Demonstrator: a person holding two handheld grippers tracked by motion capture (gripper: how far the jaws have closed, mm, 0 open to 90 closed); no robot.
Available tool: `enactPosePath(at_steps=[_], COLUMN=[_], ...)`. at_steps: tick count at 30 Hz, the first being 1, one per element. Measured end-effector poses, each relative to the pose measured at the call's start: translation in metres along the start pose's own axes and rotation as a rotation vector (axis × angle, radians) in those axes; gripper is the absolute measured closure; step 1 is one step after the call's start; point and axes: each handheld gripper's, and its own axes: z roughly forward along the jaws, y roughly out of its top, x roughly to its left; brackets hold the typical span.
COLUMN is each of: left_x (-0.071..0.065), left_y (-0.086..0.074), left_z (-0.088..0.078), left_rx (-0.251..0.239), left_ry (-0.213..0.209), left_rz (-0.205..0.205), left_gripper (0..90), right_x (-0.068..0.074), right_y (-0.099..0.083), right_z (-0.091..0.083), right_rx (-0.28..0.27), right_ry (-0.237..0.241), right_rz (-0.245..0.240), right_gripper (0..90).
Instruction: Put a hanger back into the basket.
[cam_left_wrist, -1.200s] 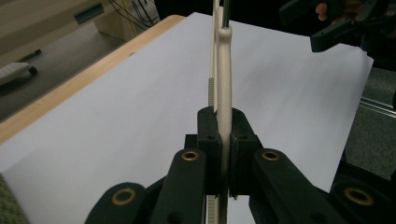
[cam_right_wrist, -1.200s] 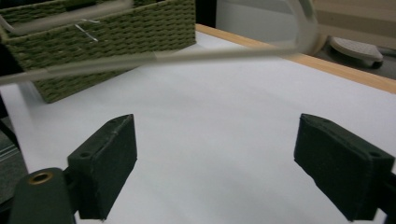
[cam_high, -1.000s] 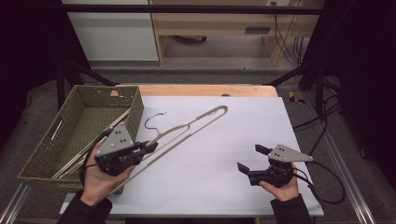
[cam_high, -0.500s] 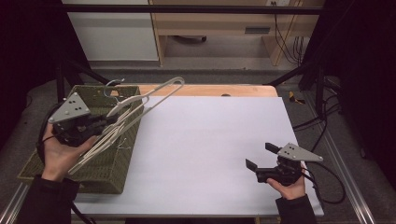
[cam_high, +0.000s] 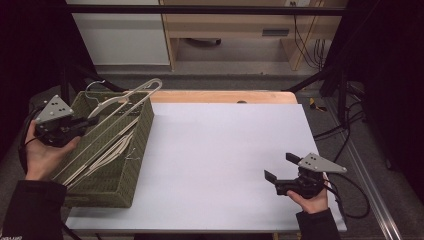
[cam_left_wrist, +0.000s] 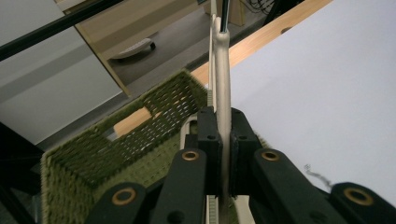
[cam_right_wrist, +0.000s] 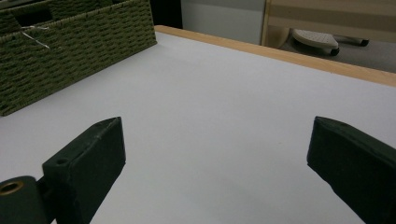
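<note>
1. The pale hanger (cam_high: 125, 102) slants over the green basket (cam_high: 125, 185), tip toward one o'clock.
2. The left gripper (cam_high: 82, 122) clenches the hanger's lower end at nine o'clock.
3. The right gripper (cam_high: 280, 167) rests released, jaws just widened, on the counter (cam_high: 220, 145) at four o'clock.
</note>
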Motion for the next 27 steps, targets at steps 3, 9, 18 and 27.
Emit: enactPosePath(at_steps=[3,9,18,27], left_x=[0.007,0.019,0.018,0.000], left_y=[-0.012,-0.033,-0.055,-0.083], left_z=[0.001,0.003,0.009,0.040], left_rx=[0.016,0.047,0.073,0.177], left_ry=[0.010,0.034,0.054,0.069], left_rz=[0.004,0.005,0.039,0.068], left_gripper=[86.0,86.0,86.0,86.0], right_x=[0.000,0.001,0.001,0.001], right_y=[0.000,0.000,0.000,0.000], right_z=[0.000,0.001,0.002,0.002], right_rx=[0.002,0.005,0.009,0.007], right_ry=[0.002,0.004,0.008,0.010], right_rz=[-0.004,0.002,0.004,0.002], right_gripper=[5.0,5.2,5.5,5.6])
